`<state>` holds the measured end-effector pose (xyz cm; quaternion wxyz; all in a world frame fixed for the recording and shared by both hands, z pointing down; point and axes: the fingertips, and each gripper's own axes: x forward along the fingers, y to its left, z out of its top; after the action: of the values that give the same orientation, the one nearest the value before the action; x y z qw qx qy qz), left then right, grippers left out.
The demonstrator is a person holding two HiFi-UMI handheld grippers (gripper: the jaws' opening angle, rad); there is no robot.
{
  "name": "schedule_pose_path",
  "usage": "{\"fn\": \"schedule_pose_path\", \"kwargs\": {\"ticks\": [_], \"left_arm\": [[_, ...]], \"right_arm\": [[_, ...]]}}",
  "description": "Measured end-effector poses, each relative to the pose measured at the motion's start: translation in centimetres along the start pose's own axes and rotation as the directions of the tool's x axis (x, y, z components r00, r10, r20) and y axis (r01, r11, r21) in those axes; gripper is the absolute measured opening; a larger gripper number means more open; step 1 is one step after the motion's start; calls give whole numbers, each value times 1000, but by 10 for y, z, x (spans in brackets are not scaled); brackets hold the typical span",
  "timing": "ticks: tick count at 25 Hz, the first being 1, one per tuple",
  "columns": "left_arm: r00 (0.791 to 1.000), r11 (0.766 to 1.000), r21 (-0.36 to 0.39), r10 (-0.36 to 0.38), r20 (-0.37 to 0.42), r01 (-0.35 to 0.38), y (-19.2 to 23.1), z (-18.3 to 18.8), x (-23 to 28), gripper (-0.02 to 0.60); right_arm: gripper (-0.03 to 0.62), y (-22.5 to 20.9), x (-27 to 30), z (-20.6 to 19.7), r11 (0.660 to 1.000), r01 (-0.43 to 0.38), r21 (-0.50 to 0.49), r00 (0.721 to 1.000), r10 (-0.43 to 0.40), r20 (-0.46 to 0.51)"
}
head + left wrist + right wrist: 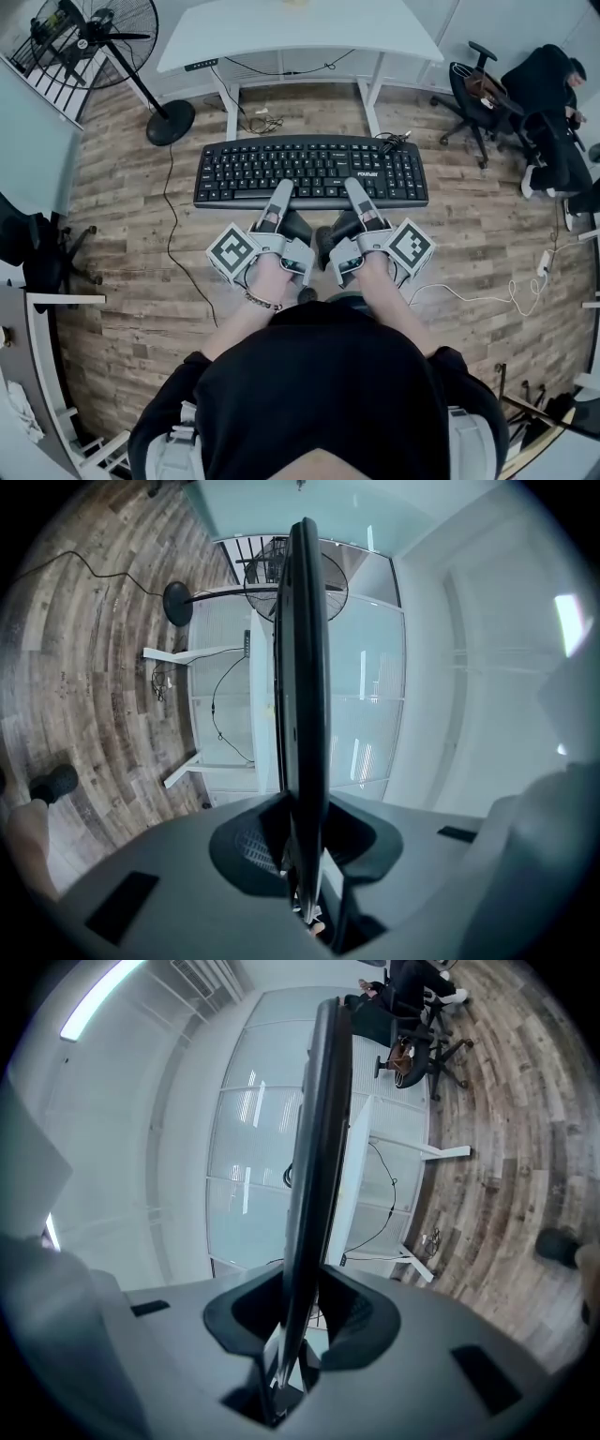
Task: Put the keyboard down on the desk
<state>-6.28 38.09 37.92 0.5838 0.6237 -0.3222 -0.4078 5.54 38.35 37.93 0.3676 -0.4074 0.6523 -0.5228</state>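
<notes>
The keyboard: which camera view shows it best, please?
The head view: the whole keyboard shows from above, keys up, with the left tool and right tool gripping its near edge. Each gripper view shows only its thin dark edge between that tool's jaws.

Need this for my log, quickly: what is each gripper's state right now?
Left gripper: closed on the near edge of the black keyboard, holding it.
Right gripper: closed on the same keyboard's near edge, holding it.

I see even, cool light; a ceiling strip (97, 999) glares in the right gripper view. Fisheye bends the edges, corners go black, close parts blur.
</notes>
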Motion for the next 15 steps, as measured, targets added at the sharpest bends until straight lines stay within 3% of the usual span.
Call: {"fn": "schedule_pose_path", "kwargs": {"ticks": [15], "left_arm": [[1000,999,39,-13,14,12,4,37,56,92]], "right_arm": [[97,-8,68,20,1000,-11,-6,999,11,-31]]}}
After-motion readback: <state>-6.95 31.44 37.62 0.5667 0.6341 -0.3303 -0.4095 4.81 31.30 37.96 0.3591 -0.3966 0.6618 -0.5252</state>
